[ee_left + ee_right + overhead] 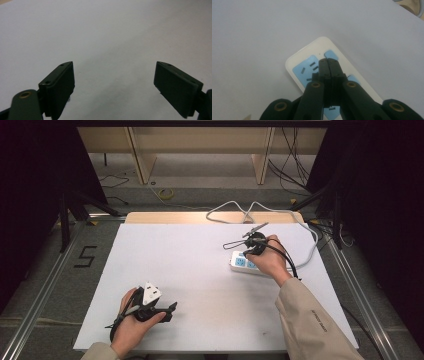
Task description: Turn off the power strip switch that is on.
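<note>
A white power strip [241, 263] with blue socket faces lies on the right half of the white table top [200, 270]. My right gripper [251, 253] is held just over its near end, jaws pressed together with nothing between them. In the right gripper view the shut tips [328, 60] hang over the power strip [304, 56], next to a small blue button [331, 54]; whether they touch it I cannot tell. My left gripper [172, 310] rests at the front left of the table, far from the strip. Its jaws [115, 65] stand wide apart over bare white surface.
The strip's white cable [235, 207] loops over the table's far edge and curves round the right side. Black cables trail from both grippers. Beyond the table are wooden shelving [200, 140] and floor cables. Metal rails run along both sides.
</note>
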`<act>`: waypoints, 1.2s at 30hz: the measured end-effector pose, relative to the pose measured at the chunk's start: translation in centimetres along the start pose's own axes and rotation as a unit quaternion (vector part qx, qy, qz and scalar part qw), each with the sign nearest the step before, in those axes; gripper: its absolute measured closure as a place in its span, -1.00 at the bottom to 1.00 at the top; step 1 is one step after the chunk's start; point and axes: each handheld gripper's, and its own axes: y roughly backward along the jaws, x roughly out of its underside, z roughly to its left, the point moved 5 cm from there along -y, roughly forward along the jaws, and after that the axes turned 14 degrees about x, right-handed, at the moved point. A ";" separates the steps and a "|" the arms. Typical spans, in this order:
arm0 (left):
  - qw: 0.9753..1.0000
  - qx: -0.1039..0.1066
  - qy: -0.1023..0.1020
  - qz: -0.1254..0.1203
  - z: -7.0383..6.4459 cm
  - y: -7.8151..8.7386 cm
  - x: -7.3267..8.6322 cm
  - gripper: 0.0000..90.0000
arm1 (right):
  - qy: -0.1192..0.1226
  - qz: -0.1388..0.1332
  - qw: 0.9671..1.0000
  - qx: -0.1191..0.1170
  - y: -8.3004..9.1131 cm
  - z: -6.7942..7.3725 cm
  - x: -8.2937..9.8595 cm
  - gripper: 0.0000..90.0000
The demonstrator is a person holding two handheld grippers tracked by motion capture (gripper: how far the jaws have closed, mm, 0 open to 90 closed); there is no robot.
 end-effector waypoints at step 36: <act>1.000 -0.001 0.000 0.002 0.0 0.0 0.1 -0.63 | -0.016 -0.028 0.999 -0.023 3.9 0.3 4.8 0.99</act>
